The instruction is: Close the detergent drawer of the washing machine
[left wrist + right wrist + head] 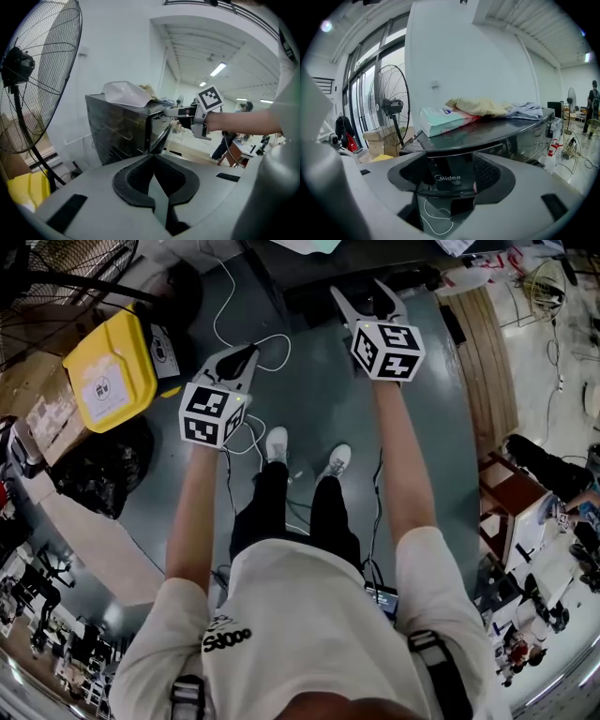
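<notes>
Head view: steep down from above. Both gripper views: level, facing washing machine (497, 129), shared.

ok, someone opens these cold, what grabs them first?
Probably the right tool, jaws apart around the dark Midea-branded panel, apparently the drawer front, on the washing machine. A tissue pack and crumpled cloths lie on the machine's top. Next, the big pedestal fan fills the left of the left gripper view, where the left tool is shut on nothing.
</notes>
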{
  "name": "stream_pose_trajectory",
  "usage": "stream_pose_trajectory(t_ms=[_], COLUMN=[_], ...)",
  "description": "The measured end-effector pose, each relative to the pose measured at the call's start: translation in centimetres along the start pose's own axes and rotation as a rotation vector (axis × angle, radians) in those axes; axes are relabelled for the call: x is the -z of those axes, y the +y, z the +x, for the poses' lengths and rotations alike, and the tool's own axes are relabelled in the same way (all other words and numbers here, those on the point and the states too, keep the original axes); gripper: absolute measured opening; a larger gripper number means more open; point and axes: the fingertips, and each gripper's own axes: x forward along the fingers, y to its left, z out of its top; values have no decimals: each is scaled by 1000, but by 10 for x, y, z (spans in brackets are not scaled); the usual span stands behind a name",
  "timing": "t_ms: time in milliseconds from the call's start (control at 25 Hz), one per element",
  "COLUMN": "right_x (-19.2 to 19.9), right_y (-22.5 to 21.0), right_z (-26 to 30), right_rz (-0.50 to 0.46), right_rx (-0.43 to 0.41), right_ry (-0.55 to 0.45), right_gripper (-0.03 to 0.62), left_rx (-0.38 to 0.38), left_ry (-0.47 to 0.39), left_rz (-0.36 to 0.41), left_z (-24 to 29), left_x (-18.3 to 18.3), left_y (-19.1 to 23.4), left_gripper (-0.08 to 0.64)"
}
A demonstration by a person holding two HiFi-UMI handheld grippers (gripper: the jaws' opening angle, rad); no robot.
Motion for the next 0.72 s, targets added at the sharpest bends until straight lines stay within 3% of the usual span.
stream_pose_trajectory(t_ms=[720], right_x=[0], right_y=[-2], right_z=[2], right_rz=[-18], right_rx=[-17], right_ry=[-71], right_gripper=[287], left_rx=[19], left_ry=[18], left_rz=[19], left_z=[1], left_x=[9], left_y=[-4], left_gripper=[18])
